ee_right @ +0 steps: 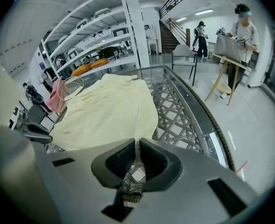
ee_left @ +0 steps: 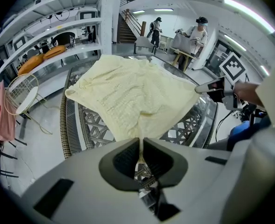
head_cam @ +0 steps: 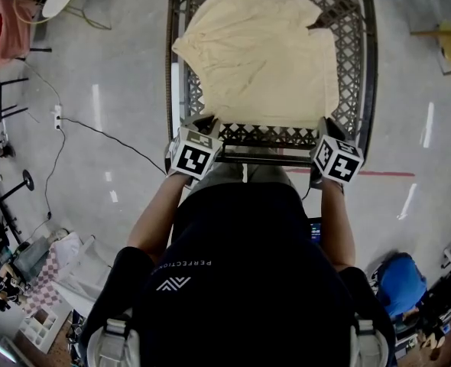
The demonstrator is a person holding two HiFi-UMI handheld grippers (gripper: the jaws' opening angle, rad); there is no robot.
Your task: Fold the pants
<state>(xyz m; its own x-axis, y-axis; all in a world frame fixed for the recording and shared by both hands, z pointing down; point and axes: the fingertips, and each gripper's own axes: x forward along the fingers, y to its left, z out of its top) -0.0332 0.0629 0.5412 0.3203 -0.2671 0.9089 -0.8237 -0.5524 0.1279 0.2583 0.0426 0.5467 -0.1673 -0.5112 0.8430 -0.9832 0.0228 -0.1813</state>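
The pants (head_cam: 256,52) lay on the table (head_cam: 357,67), upper centre of frame; the left gripper (ee_left: 140,146) and right gripper (ee_right: 137,148) each pinched their near edge. The first fold looked begun; the next move called for carrying that edge evenly across.

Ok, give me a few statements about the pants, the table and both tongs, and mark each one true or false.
1. The left tongs are shut on the near edge of the yellow pants. True.
2. The right tongs are open and hold nothing. False: they too are shut on the near edge of the pants.
3. Most of the pants rest on a lattice-top table. True.
4. The pants are dark blue. False: they are pale yellow.
5. The two tongs grip the same spot. False: they hold the near edge well apart, one toward each side.
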